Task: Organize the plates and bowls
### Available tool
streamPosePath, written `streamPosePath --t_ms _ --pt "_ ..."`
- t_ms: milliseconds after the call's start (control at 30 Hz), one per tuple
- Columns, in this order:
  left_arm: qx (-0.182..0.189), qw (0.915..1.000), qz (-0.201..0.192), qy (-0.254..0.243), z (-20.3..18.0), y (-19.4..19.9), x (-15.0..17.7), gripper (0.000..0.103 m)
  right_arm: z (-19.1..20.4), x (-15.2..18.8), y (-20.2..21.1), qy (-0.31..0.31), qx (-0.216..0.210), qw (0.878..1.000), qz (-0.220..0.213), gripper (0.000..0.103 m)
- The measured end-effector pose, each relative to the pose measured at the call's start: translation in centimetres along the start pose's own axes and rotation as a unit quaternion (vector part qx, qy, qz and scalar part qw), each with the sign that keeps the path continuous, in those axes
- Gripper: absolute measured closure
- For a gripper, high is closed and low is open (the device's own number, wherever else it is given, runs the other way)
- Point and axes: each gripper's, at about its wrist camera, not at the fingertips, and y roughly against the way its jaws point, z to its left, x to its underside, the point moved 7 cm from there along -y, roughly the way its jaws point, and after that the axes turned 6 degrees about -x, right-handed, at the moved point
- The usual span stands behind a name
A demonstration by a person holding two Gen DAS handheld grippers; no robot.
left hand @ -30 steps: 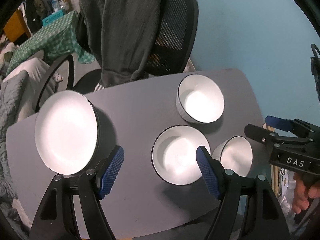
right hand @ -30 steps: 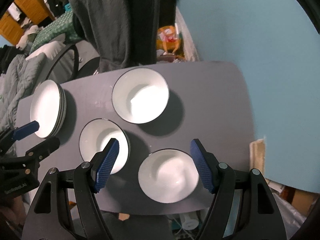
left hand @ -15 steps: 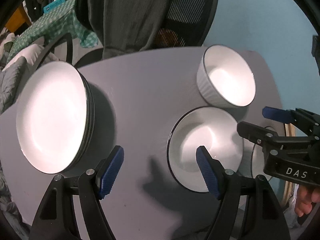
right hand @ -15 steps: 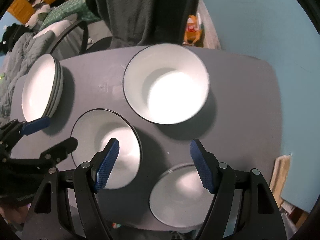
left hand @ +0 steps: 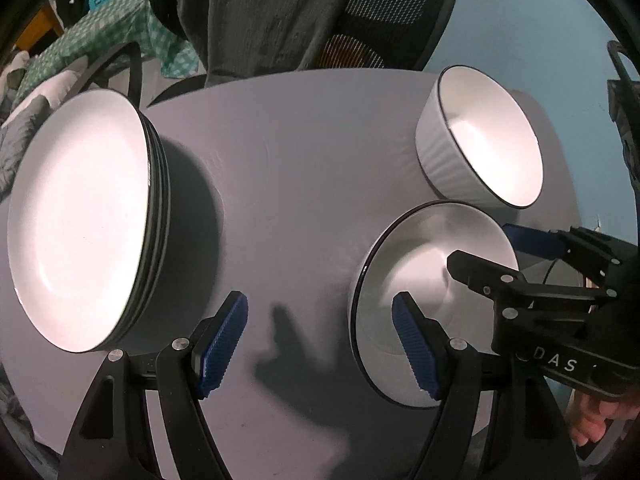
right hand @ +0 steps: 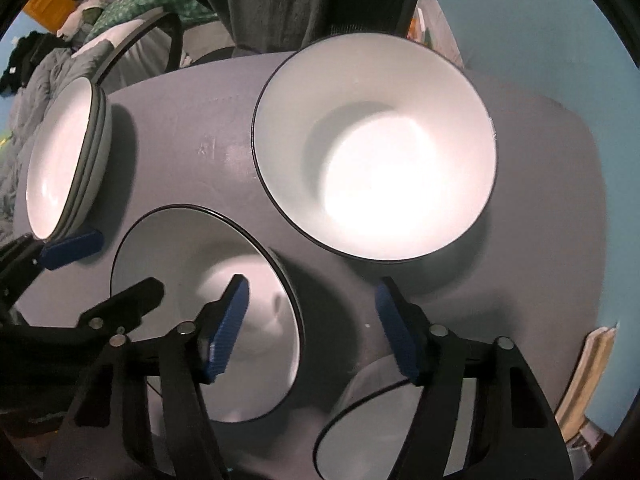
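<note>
Your left gripper (left hand: 320,336) hangs open over bare tabletop (left hand: 280,200), shallow bowl (left hand: 432,304) at three o'clock; your right gripper's (right hand: 310,326) jaws, just narrowing, straddle nothing.

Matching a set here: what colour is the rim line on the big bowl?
Black, on the big bowl; right wrist view shows it best.

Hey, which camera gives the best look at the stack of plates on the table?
The left wrist view. The stack of plates fills its left side, with the white top face and the dark stacked rims on its right edge clearly visible. In the right wrist view the stack sits small at the far left edge, strongly distorted, with a blue finger of the left gripper overlapping its lower edge.
</note>
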Motion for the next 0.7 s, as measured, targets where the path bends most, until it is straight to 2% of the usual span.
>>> streamPosePath --t_ms 133,300,467,700 --pt "0.002 0.9999 0.014 0.009 0.1 -0.6 0.2 0.028 0.0 0.1 -0.6 -0.01 -0.013 1.0 0.006 0.048" --pt "-0.014 0.9997 0.021 0.007 0.1 -1.5 -0.2 0.041 0.4 0.2 -1.0 -0.013 -0.025 1.0 0.011 0.06" --pt "-0.019 0.999 0.04 0.002 -0.2 -2.1 0.0 0.053 0.9 0.3 -1.5 -0.021 -0.039 0.999 0.024 0.078" --pt "0.005 0.9988 0.048 0.012 -0.4 -2.5 0.4 0.064 0.5 0.7 -1.4 -0.026 -0.037 0.999 0.024 0.082"
